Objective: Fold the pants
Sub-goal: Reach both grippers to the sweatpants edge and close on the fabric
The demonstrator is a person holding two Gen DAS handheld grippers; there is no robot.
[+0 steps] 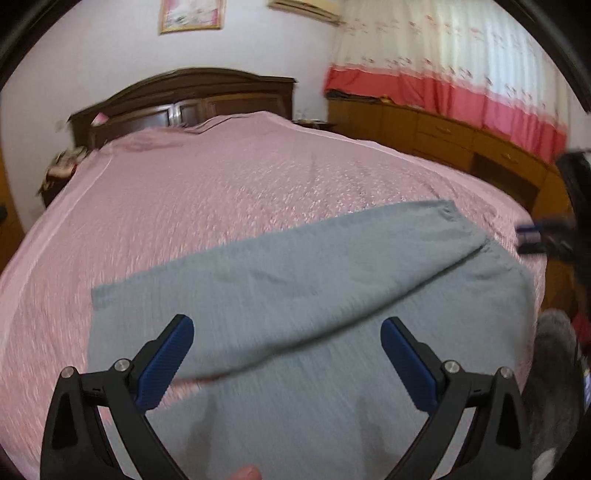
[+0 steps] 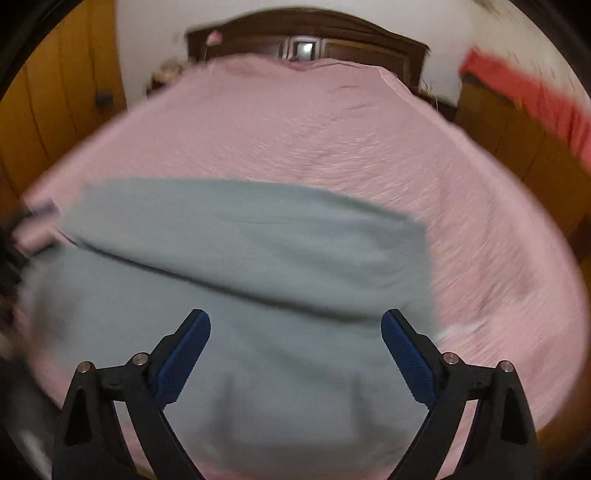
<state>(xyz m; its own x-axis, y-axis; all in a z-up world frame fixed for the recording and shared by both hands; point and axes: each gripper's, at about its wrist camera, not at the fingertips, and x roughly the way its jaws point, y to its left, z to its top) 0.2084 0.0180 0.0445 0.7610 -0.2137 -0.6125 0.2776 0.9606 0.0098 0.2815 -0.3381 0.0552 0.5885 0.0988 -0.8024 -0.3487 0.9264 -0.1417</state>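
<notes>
Grey pants [image 1: 295, 288] are lying folded lengthwise near the bed's [image 1: 184, 192] front edge, pink cover spreading wide and bare behind them. The left gripper [image 1: 287, 356] and right gripper [image 2: 295, 354] are hovering above, both released, grasping nothing.

One pair of grey pants [image 1: 295, 295], one pink-covered bed [image 1: 184, 206], two grippers, left gripper [image 1: 287, 354], right gripper [image 2: 295, 350], one framed picture [image 1: 192, 14]

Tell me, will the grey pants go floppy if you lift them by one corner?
Probably floppy: the pants lie flat and softly creased on the bed. They look thin, so likely light. One leg is folded over, so it may slide off when lifted.
</notes>
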